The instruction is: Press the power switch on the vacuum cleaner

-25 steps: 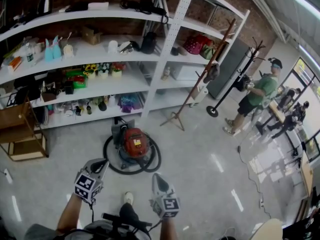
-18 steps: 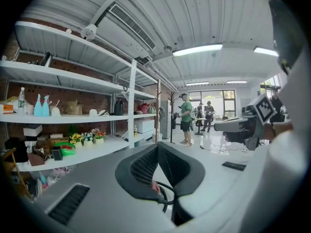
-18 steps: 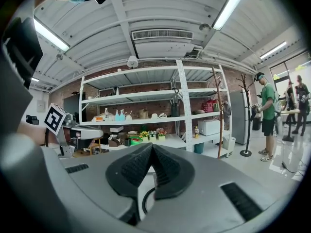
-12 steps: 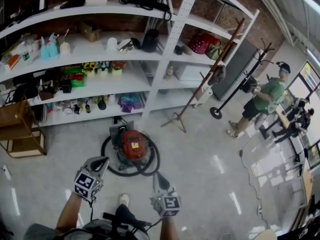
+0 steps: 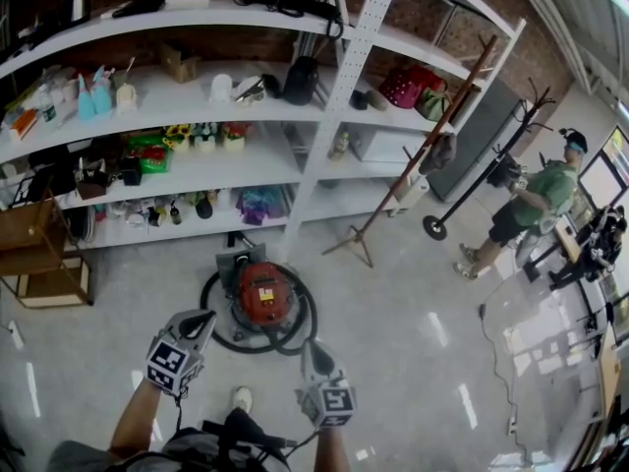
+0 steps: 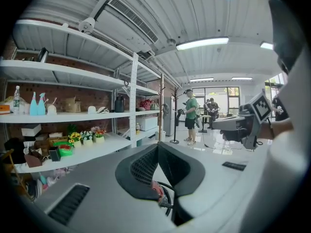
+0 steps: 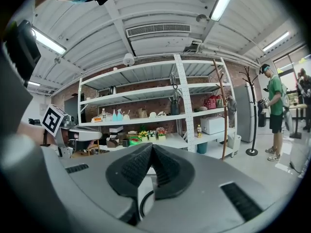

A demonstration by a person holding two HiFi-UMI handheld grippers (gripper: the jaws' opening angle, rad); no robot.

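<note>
Both grippers have drawn nearer the vacuum (image 5: pixel 263 294), which sits on the floor (image 5: pixel 393 362) before the shelves (image 5: pixel 187 101), ringed by its black hose (image 5: pixel 300 327). Left gripper (image 5: pixel 203 317) hangs just short of the hose, its jaws pressed together on nothing. Right gripper (image 5: pixel 309 346) likewise has its jaws closed tight and empty, its tip near the hose's edge.

Red vacuum cleaner (image 5: pixel 263 292), black hose (image 5: pixel 300 324), white shelves (image 5: pixel 285 159).
</note>
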